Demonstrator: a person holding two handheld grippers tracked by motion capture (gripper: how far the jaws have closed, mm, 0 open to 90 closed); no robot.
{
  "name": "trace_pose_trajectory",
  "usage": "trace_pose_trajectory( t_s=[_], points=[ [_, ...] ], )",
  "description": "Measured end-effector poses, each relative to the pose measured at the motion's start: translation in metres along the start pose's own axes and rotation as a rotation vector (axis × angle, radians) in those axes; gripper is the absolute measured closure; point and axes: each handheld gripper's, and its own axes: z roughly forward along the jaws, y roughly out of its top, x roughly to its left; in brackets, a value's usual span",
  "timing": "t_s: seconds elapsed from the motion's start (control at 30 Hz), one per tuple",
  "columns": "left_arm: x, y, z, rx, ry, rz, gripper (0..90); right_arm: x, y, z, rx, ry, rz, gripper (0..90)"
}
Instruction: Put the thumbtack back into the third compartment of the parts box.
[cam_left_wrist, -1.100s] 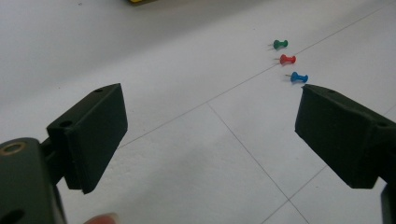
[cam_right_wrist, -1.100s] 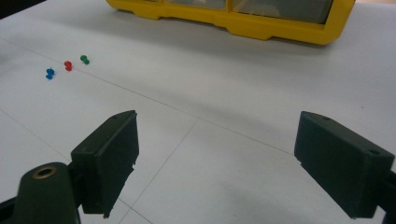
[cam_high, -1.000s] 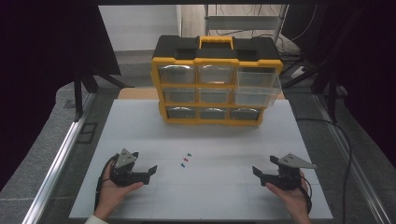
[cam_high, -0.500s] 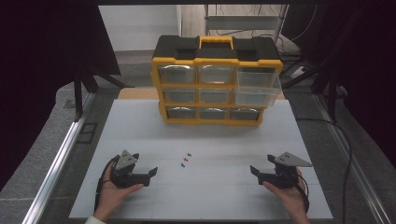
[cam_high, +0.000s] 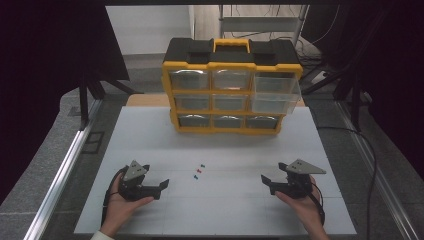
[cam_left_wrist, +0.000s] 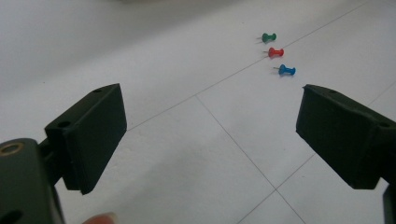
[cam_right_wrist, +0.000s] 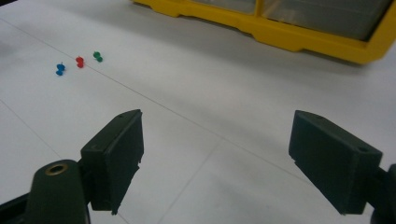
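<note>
Three small pushpins lie in a short row near the middle of the white table: a green pushpin (cam_high: 202, 165) (cam_left_wrist: 268, 37) (cam_right_wrist: 97, 56), a red pushpin (cam_high: 199, 171) (cam_left_wrist: 275, 52) (cam_right_wrist: 80, 61) and a blue pushpin (cam_high: 196, 176) (cam_left_wrist: 286, 70) (cam_right_wrist: 60, 69). My left gripper (cam_high: 162, 186) (cam_left_wrist: 212, 140) rests low at the front left, open, jaws empty and aimed toward the pins. At the front right my right gripper (cam_high: 264, 181) (cam_right_wrist: 231, 163) is also open and empty, well apart from the pins.
A yellow and black drawer organizer (cam_high: 231, 85) (cam_right_wrist: 299, 28) stands at the back of the table, its clear upper-right drawer (cam_high: 276, 92) pulled out. Metal rails (cam_high: 60, 172) run along both table sides. White table surface (cam_high: 220, 210) lies between the grippers.
The right gripper has shifted slightly left and forward. The left gripper and the pins stay where they were.
</note>
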Motion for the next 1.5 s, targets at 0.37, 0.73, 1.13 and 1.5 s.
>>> trace_pose_trajectory(
  t_s=[0.37,0.73,1.13,1.5],
  points=[
    [0.0,0.0,0.0,-0.004,-0.006,-0.002,9.1,0.015,0.016,0.027,0.025,0.067,-0.027,20.1],
    [-0.001,0.0,0.0,0.0,-0.006,0.002,9.1,0.033,0.033,0.058,0.063,0.117,-0.058,20.2],
    [-0.001,-0.001,0.001,0.004,-0.008,0.001,9.2,0.064,0.056,0.094,0.119,0.174,-0.151,20.7],
    [0.0,-0.001,0.001,0.011,-0.013,0.007,9.1,0.079,0.073,0.123,0.151,0.225,-0.18,23.5]
  ],
)
